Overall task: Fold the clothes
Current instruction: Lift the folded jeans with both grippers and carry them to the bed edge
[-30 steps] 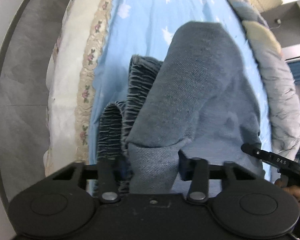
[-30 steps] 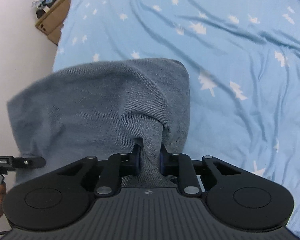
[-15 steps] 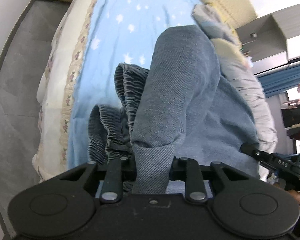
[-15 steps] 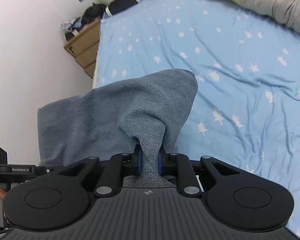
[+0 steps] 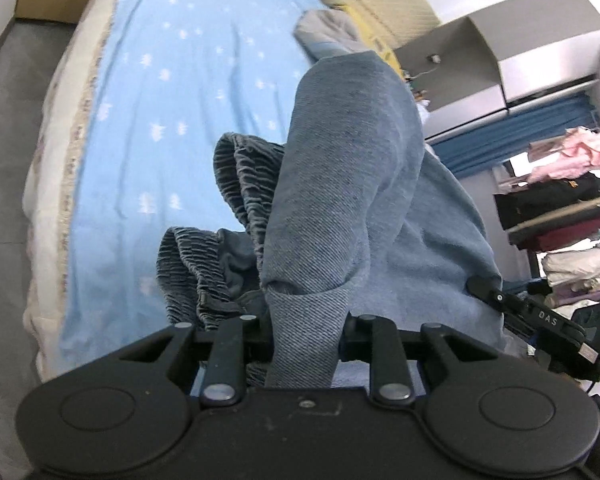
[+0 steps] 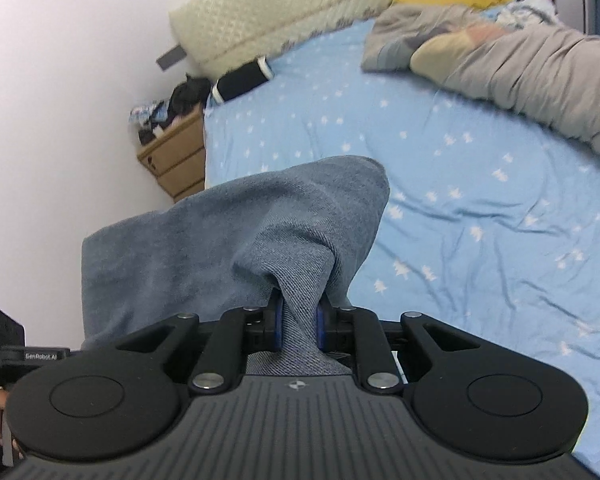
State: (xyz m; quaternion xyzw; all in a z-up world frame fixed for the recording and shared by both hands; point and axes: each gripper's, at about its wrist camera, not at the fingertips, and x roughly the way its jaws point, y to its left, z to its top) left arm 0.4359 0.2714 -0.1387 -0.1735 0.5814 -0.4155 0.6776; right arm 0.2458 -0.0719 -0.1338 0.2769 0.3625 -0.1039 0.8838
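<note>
The bed (image 6: 480, 208), with its light blue sheet printed with small white trees, fills most of both views; a grey quilt (image 6: 532, 60) lies bunched along its far side. Above the sheet hangs the denim garment (image 5: 352, 184), a blue piece with a gathered elastic waistband (image 5: 240, 176) — probably trousers or a skirt, I cannot tell which. It is lifted off the bed and drapes forward over both tools.

The left gripper (image 5: 306, 326) is closed on a thick fold of the denim near the waistband, and the right gripper (image 6: 298, 322) pinches another fold between its blue pads (image 6: 275, 326). So the cloth is stretched from one gripper to the other, its long axis running left to right between them, and neither hand is clearly nearer to the sheet.

In my judgement the garment is only raised, not yet folded — the next move should lay it down flat on the free blue area in front of the right gripper.
</note>
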